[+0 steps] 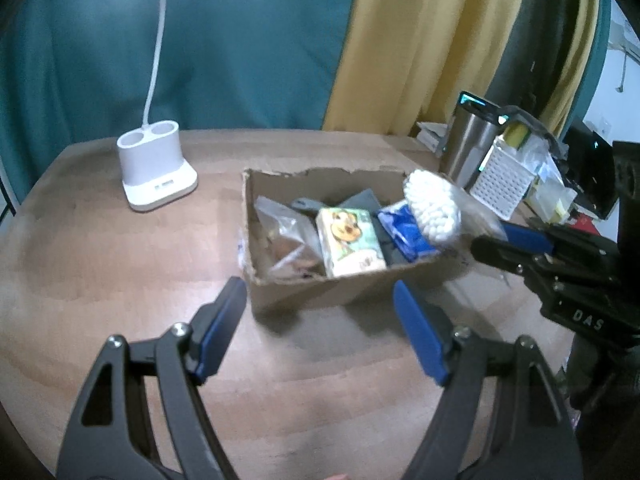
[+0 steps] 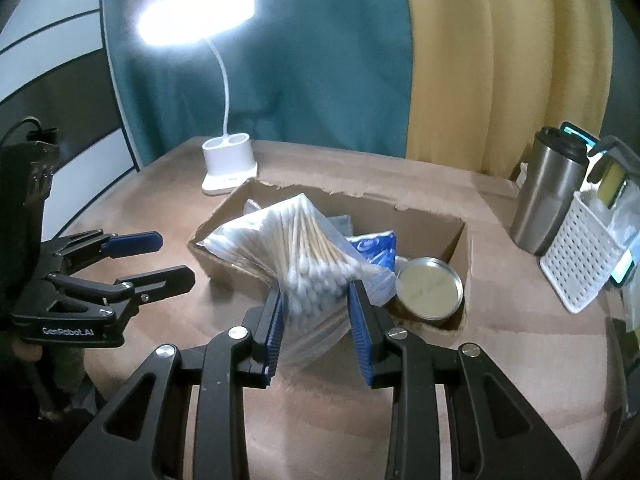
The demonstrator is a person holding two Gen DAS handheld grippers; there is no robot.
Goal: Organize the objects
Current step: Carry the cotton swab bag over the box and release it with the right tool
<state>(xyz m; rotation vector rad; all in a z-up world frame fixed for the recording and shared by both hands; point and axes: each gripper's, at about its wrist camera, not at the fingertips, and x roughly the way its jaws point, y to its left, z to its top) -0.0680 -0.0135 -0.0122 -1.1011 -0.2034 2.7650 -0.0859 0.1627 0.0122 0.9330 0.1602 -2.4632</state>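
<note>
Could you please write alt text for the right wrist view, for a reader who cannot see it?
The right gripper is shut on a clear bag of cotton swabs, held over an open cardboard box on a wooden table. The left gripper hangs open and empty at the left; a lit white desk lamp stands behind the box.

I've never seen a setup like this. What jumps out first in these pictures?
Probably the clear bag of cotton swabs, pinched between the right tongs and held above an open cardboard box of odds and ends in the middle of the wooden table. Next, the glaring white desk lamp at the table's far edge, and the empty left tongs standing open.
</note>
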